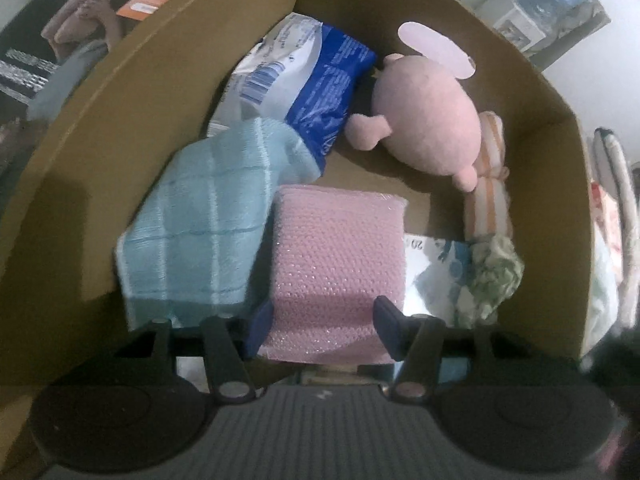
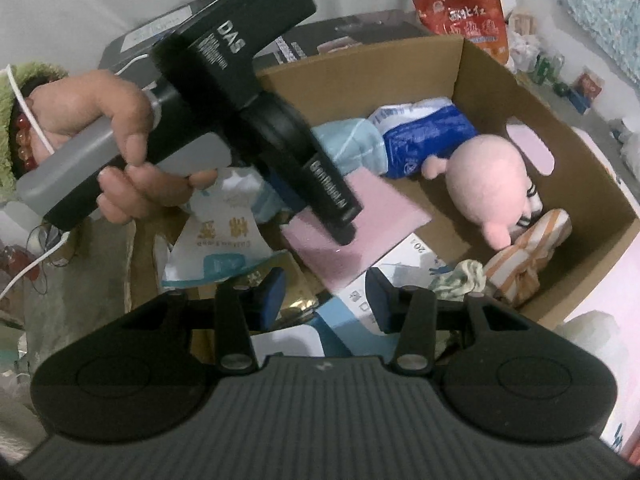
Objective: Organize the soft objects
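Note:
A cardboard box (image 1: 532,92) holds soft things. My left gripper (image 1: 322,330) is shut on a pink knitted sponge pad (image 1: 336,248) low inside the box. A light blue checked cloth (image 1: 200,220) lies to its left, a blue and white plastic pack (image 1: 316,80) behind, a pink plush pig (image 1: 428,124) at the right. In the right wrist view my right gripper (image 2: 326,298) is open and empty above the box's near edge. The left gripper's black body (image 2: 256,120) reaches down onto the pink pad (image 2: 360,216).
An orange striped cloth (image 1: 490,196) and a green patterned cloth (image 1: 492,276) lie at the box's right wall (image 2: 592,184). White and blue packets (image 2: 216,248) lie at the box's near left. A red snack bag (image 2: 464,12) stands behind the box.

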A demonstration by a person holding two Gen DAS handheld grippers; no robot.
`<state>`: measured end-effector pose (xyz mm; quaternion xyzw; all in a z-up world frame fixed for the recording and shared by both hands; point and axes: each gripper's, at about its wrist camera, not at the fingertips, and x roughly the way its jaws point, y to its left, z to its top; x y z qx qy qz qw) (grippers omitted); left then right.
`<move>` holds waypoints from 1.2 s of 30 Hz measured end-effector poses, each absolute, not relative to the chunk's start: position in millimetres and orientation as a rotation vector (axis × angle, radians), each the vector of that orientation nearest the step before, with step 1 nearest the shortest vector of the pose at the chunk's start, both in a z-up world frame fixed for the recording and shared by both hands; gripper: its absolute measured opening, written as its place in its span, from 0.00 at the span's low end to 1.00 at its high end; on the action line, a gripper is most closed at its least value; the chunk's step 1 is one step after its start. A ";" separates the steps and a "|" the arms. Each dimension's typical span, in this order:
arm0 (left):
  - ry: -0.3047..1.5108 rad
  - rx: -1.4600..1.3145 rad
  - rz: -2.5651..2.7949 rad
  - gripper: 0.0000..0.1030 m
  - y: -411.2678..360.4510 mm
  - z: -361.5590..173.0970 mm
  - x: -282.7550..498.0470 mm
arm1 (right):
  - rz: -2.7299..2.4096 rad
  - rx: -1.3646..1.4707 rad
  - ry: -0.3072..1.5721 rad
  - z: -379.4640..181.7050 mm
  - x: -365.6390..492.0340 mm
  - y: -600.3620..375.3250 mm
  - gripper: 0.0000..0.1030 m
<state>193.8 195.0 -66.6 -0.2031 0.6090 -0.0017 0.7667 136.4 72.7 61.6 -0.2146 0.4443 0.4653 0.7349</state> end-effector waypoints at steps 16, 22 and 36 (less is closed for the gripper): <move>1.154 -0.407 -0.020 0.69 198.2 -40.6 193.7 | 0.996 -0.359 1.033 57.6 155.1 59.9 0.42; 0.963 -0.395 -0.014 0.81 202.6 13.7 156.1 | 0.990 -0.183 1.087 68.9 165.4 45.2 0.43; 0.593 -0.233 0.105 1.00 178.5 76.6 6.4 | 0.745 -0.080 0.746 101.1 72.4 -28.1 0.88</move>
